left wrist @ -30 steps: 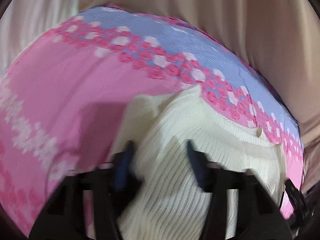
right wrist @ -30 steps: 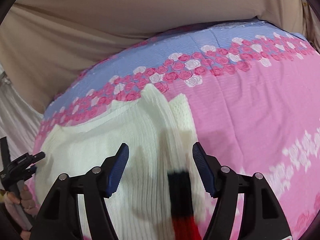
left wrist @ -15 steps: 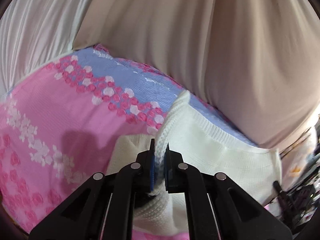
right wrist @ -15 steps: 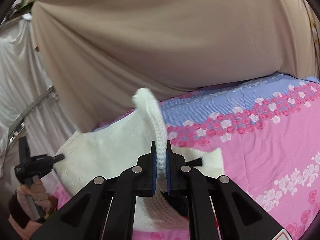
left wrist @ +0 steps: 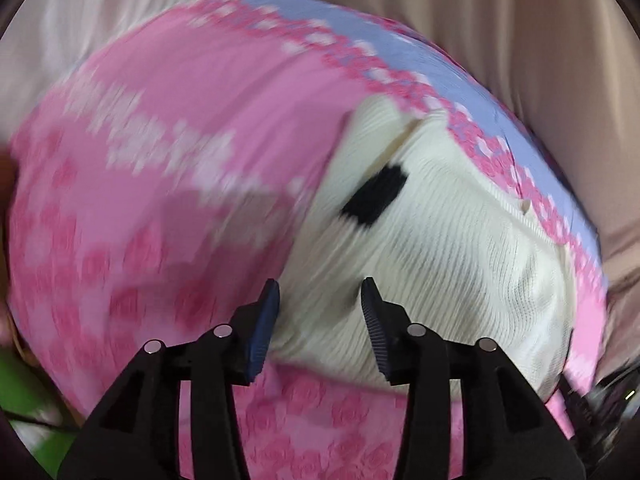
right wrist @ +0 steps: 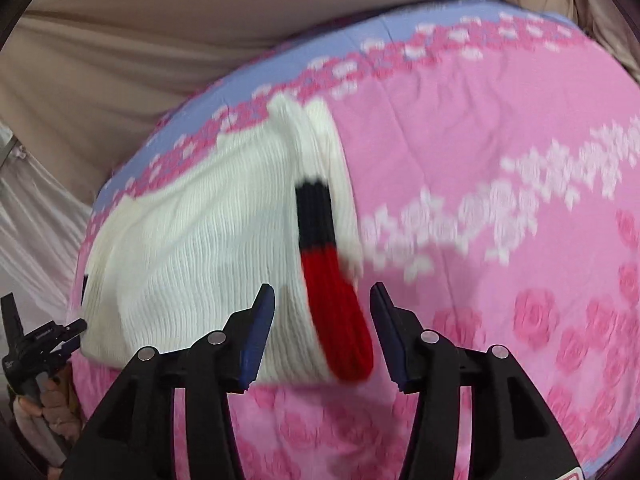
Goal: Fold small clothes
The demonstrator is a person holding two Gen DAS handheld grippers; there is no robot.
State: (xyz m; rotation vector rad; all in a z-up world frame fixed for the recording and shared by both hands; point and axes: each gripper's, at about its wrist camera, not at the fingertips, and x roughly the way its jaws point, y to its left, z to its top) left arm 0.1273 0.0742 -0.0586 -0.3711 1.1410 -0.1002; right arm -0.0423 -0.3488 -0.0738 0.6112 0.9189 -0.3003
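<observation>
A cream ribbed knit sweater lies folded on the pink rose-print bedspread. In the left wrist view a black cuff patch shows on it. My left gripper is open and empty just above the sweater's near edge. In the right wrist view the sweater lies left of centre, with a sleeve laid over it ending in a black and red cuff. My right gripper is open, its fingers on either side of the red cuff end without gripping it.
The bedspread has a lavender band along its far edge. Beige curtain hangs behind the bed. The other hand-held gripper shows at the left edge of the right wrist view.
Both grippers were shut on the sweater's edge and held it up half a second ago. Now both are open and the sweater lies folded flat on the bed.
</observation>
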